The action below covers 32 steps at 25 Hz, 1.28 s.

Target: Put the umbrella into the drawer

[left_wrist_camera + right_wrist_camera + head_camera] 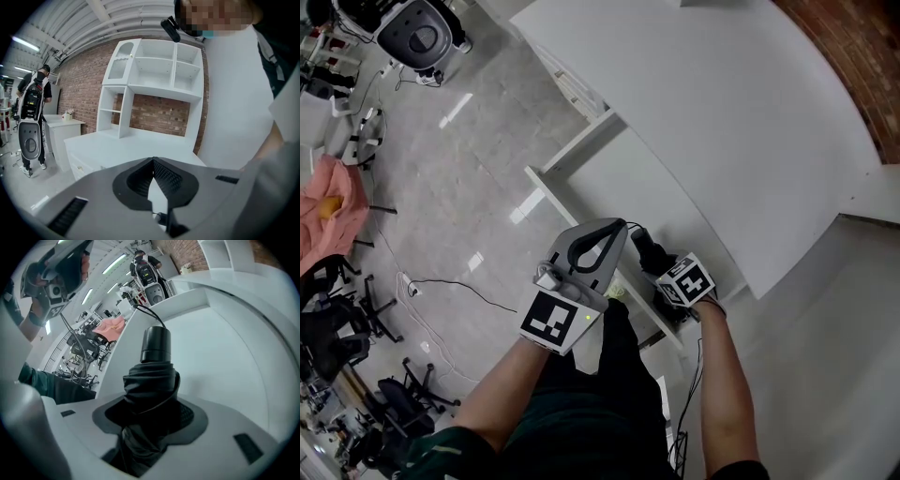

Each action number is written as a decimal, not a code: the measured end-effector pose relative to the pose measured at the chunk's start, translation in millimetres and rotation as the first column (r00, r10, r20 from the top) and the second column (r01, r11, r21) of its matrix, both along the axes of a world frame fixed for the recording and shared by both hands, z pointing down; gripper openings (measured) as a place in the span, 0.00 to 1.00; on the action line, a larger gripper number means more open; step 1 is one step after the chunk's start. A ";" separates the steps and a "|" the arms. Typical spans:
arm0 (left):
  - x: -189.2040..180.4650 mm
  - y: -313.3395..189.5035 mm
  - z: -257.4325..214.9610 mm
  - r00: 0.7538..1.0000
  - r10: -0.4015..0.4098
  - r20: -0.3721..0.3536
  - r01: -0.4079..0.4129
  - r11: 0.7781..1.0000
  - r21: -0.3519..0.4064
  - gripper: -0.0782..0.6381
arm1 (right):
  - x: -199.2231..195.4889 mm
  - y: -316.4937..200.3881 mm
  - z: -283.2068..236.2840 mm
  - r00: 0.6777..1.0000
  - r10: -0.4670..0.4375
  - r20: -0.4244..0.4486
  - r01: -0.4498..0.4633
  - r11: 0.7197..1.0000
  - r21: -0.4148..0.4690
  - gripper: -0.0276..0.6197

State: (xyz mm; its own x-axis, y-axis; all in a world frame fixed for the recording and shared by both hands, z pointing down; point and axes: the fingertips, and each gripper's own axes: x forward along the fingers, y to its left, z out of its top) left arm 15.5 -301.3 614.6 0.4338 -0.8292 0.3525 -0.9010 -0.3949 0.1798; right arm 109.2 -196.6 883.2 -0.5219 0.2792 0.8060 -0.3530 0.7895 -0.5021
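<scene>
The black folded umbrella point(151, 385) is clamped in my right gripper point(152, 420), its round handle end point(156, 344) pointing ahead over the white floor of the open drawer point(220, 357). From the head view, the right gripper point(661, 267) holds the umbrella point(645, 248) low over the near end of the drawer point(628, 192), which is pulled out from under the white desk top point(703, 103). My left gripper point(602, 244) is raised just left of it, over the drawer's front edge. In its own view the left gripper point(153, 161) is shut on nothing, jaw tips touching.
A white shelf hutch point(154, 75) stands on the desk against a brick wall. On the floor to the left are cables, chairs and a pink cloth point(333, 202). A person point(33, 98) stands by a small white cabinet point(61, 133).
</scene>
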 end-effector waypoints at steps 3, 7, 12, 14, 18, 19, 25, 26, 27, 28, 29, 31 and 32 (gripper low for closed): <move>-1.1 0.1 0.7 1.000 -0.003 0.005 0.003 1.000 -0.001 0.12 | 0.2 2.0 10.6 0.999 -0.010 -0.041 0.010 1.000 -0.015 0.37; -7.3 0.8 -1.5 1.000 -0.012 0.002 0.012 1.000 -0.007 0.12 | -2.7 1.7 17.9 0.996 -0.014 -0.089 0.011 0.999 -0.035 0.38; -13.2 4.1 -6.3 1.000 -0.010 0.002 0.010 1.000 -0.008 0.12 | -6.0 4.2 19.9 0.990 -0.024 -0.138 0.017 0.999 -0.051 0.39; -14.6 4.6 -6.3 1.000 -0.004 0.002 0.004 1.000 -0.006 0.12 | -6.3 5.5 20.8 0.988 -0.021 -0.152 0.011 0.998 -0.064 0.39; -16.9 5.1 -4.2 1.000 -0.001 -0.005 0.001 1.000 -0.004 0.12 | -8.0 3.8 16.2 0.988 0.016 -0.150 -0.032 0.994 -0.102 0.39; -17.5 5.0 -4.2 1.000 0.000 -0.006 0.000 1.000 -0.003 0.12 | -8.5 2.8 14.5 0.988 0.023 -0.150 -0.039 0.994 -0.103 0.39; -20.6 11.2 -7.0 1.000 0.028 -0.007 -0.028 1.000 -0.004 0.12 | -6.5 -5.1 -2.4 0.986 0.081 -0.149 -0.087 0.995 -0.039 0.30; -21.5 12.7 -6.7 1.000 0.029 -0.009 -0.029 1.000 -0.009 0.12 | -6.4 -8.1 -8.4 0.984 0.104 -0.143 -0.108 0.994 -0.020 0.26; -22.6 14.0 -6.7 1.000 0.029 -0.011 -0.029 0.999 -0.014 0.12 | -5.9 -11.5 -15.1 0.982 0.129 -0.136 -0.130 0.992 -0.001 0.23; -23.6 15.0 -6.9 1.000 0.028 -0.014 -0.028 0.999 -0.019 0.12 | -4.9 -15.5 -22.2 0.980 0.154 -0.129 -0.153 0.988 0.022 0.21; -24.5 15.7 -7.5 0.999 0.027 -0.018 -0.027 0.999 -0.024 0.12 | -3.2 -20.3 -29.4 0.976 0.183 -0.121 -0.178 0.983 0.050 0.18; -25.7 16.5 -9.9 0.999 0.027 -0.027 -0.028 0.999 -0.032 0.12 | 1.7 -31.1 -44.5 0.964 0.248 -0.099 -0.237 0.965 0.113 0.12; -26.4 16.7 -11.6 0.999 0.028 -0.032 -0.029 0.999 -0.034 0.12 | 4.2 -35.8 -52.4 0.956 0.282 -0.085 -0.268 0.953 0.142 0.10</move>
State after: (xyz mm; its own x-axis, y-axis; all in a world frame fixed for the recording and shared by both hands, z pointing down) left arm -10.9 -284.6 603.0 0.4687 -0.8039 0.3662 -0.8830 -0.4137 0.2218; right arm 113.3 -232.4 830.8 -0.4761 0.0284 0.8790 -0.6101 0.7092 -0.3534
